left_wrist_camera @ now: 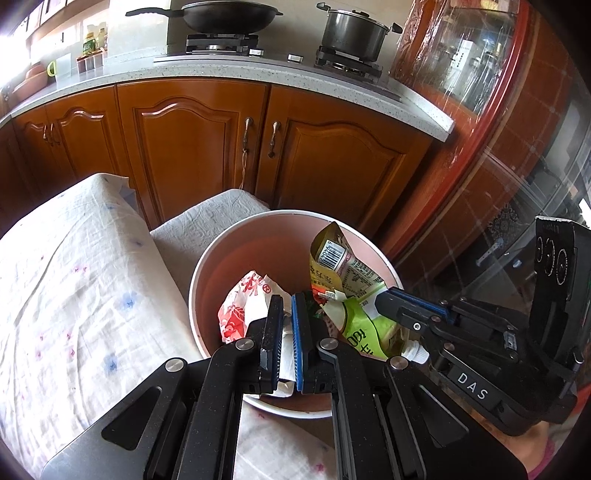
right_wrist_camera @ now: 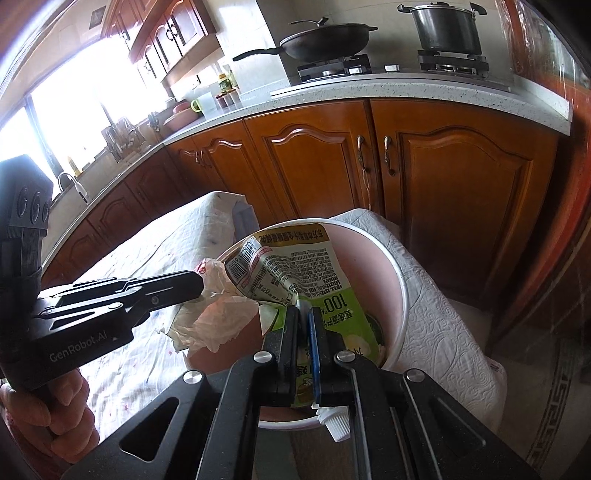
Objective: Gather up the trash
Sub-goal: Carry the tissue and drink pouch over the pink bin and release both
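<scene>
Both pieces of trash hang over the pink bin (left_wrist_camera: 207, 280), each pinched by its own tool. The left hand-held gripper (left_wrist_camera: 287, 325) has its pads pressed together on a crumpled red-and-white wrapper (left_wrist_camera: 242, 306), and the right hand-held gripper (right_wrist_camera: 303, 332) is clamped on a green drink pouch (right_wrist_camera: 295, 273) with a white screw cap (right_wrist_camera: 337, 424) at its lower end.

The likeliest slip, as I judge it, is with the pouch: it is tall and stiff, its upper end rises above the rim, and the cap end sits close to the near edge (possibly over it, though the fisheye makes that hard to call). Let go from here, it could tip outward and drop to the floor instead of sliding in. The wrapper is light and loosely bunched, so it may cling to a pad or drift onto the cloth beside the bin when freed. The two tools are also near each other over the opening, and a hasty release could knock one against the other.

The bin stands just beside a table (left_wrist_camera: 66, 295) under a white cloth with faint coloured specks, with a quilted white cover (right_wrist_camera: 436, 306) behind it. Beyond are wooden cabinets (left_wrist_camera: 184, 140), a speckled worktop, a wok (left_wrist_camera: 221, 16) and a steel pot (left_wrist_camera: 352, 33) on the hob.
</scene>
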Available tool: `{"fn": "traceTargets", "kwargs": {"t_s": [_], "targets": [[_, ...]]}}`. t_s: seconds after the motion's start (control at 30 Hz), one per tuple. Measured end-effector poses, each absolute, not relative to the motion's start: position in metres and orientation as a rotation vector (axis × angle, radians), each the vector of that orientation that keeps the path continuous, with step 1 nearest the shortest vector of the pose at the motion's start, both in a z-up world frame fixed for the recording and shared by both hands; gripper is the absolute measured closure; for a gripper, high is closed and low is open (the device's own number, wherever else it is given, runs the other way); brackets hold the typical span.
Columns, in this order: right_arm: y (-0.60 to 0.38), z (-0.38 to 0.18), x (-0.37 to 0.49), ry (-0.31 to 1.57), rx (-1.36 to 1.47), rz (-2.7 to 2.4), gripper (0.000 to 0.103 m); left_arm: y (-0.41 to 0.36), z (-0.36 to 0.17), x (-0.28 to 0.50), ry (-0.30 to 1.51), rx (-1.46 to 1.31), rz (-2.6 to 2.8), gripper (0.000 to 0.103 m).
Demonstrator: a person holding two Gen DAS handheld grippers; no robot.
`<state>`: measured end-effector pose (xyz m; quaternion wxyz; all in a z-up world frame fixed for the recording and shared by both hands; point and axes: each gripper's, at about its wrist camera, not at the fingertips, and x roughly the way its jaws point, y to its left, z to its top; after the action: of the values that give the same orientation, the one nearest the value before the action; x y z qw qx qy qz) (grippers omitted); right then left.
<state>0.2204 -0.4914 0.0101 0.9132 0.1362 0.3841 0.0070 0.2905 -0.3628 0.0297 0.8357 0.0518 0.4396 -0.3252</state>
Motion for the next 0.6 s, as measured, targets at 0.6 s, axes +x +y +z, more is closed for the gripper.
{"fn": "traceTargets", "kwargs": {"t_s": [0.6], "targets": [[-0.508,0.006,0.219,0.768,0.367,0.026,0.087,-0.357,0.028,0.293,0.950,0.097,-0.659,0.068]]}}
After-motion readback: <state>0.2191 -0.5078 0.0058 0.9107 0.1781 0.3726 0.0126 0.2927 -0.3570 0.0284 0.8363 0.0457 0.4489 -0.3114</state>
